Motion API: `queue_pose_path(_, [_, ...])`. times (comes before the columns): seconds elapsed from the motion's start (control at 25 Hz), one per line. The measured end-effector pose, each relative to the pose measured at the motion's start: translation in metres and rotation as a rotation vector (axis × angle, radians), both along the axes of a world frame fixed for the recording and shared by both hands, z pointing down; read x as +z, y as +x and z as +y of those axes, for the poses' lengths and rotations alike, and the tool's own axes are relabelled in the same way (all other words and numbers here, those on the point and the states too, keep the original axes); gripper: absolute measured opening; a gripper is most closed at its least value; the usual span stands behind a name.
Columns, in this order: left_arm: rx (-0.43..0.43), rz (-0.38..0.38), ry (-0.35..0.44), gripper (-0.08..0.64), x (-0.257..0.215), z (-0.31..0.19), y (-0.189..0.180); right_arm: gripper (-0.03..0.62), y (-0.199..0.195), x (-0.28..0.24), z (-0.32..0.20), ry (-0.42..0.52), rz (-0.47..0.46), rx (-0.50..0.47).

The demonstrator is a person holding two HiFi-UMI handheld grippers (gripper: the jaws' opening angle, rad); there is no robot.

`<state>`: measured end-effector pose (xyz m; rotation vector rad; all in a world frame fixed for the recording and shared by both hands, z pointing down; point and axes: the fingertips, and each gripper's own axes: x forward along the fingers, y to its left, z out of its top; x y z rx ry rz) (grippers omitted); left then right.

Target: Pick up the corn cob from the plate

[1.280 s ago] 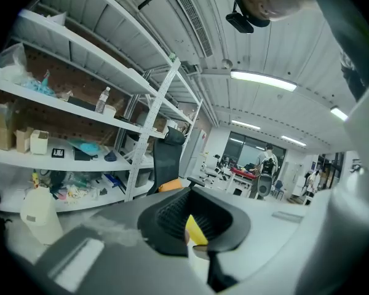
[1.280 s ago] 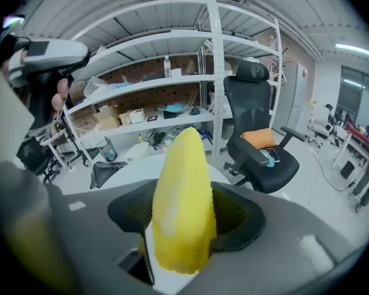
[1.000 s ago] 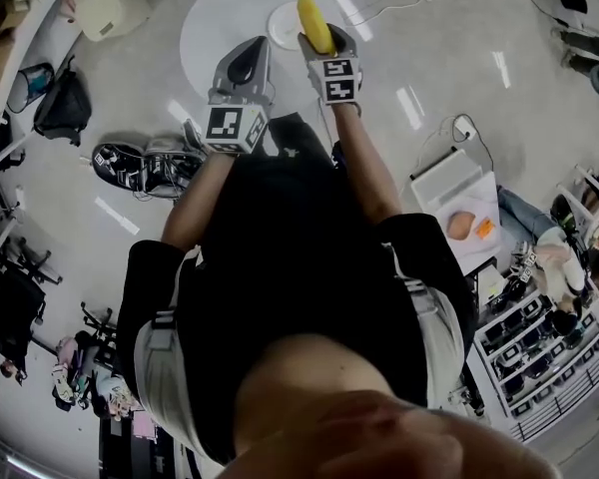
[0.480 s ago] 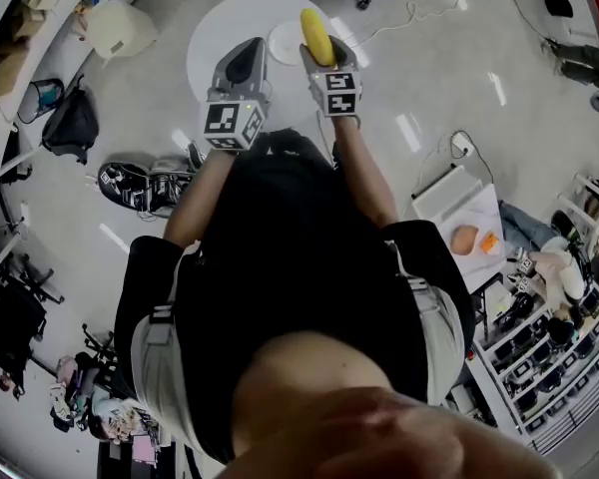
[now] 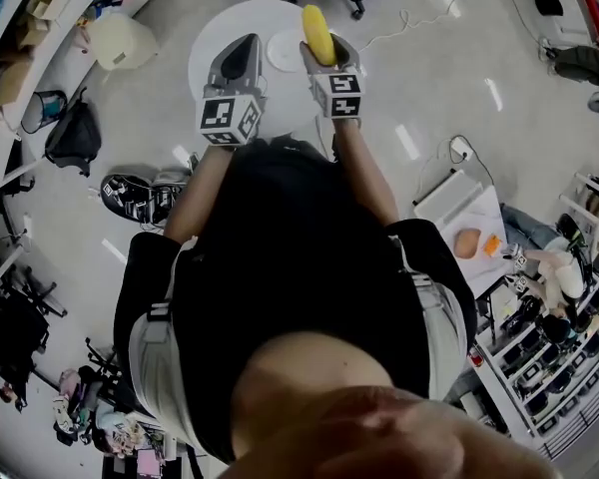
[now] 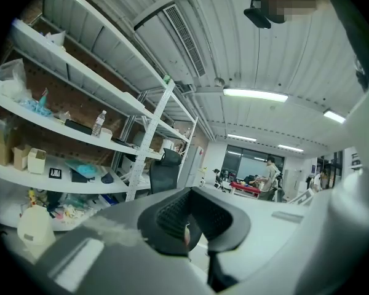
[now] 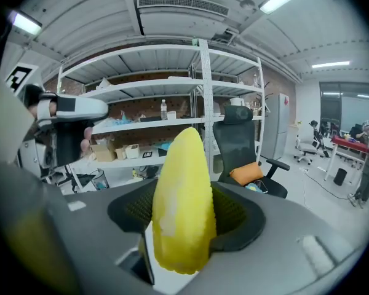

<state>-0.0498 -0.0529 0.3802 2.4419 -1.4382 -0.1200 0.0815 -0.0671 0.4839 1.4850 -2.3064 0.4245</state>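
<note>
Over the last second both tongs are seen raised above the table (image 5: pixel 218 30), the right more than the left. The cob (image 5: pixel 316 32) is carried up with the right tongs (image 5: pixel 319 44) and now hangs in the air, free of the plate (image 5: pixel 282 54). In the head view it overlaps the plate's edge at 3 o'clock. In the right gripper view only shelves and ceiling are seen behind it.

The right tongs are pinched on the cob's lower half, with its tip pointing up and out past the pads at 12 o'clock. The left tongs (image 5: pixel 242 56), at 9 o'clock of the right, are pressed together on nothing.

The pick-up is therefore judged done: the cob is gripped and lifted, and only a steady hold remains to be kept. A slip is thought possible, since the cob is smooth and tapered and much of it stands beyond the pads.

Nothing is seen left on the plate. At 4 o'clock on the floor, a tray (image 5: pixel 479 213) is seen holding a pale round thing and a small orange one, neither of which can be identified.
</note>
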Motion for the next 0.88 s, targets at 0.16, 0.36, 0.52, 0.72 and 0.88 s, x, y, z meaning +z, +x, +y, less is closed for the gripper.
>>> queue_pose_path(0.16, [0.002,0.003,0.011,0.006,-0.005,0.001,-0.002,0.266,0.001,-0.021,-0.004,0.050,-0.019,0.011])
queue_pose_path(0.36, [0.003,0.005,0.013,0.006,-0.007,0.006,-0.003,0.267,0.001,-0.048,0.002,0.091,-0.063,0.021])
queue_pose_path(0.52, [0.013,0.003,0.013,0.006,-0.006,0.008,-0.002,0.267,0.002,-0.072,0.010,0.140,-0.094,0.029])
queue_pose_path(0.72, [0.023,0.002,0.013,0.006,-0.007,0.014,0.004,0.267,0.004,-0.102,0.021,0.202,-0.126,0.028])
queue_pose_path(0.88, [0.025,0.001,0.008,0.006,-0.006,0.014,0.005,0.267,0.006,-0.107,0.021,0.217,-0.139,0.028])
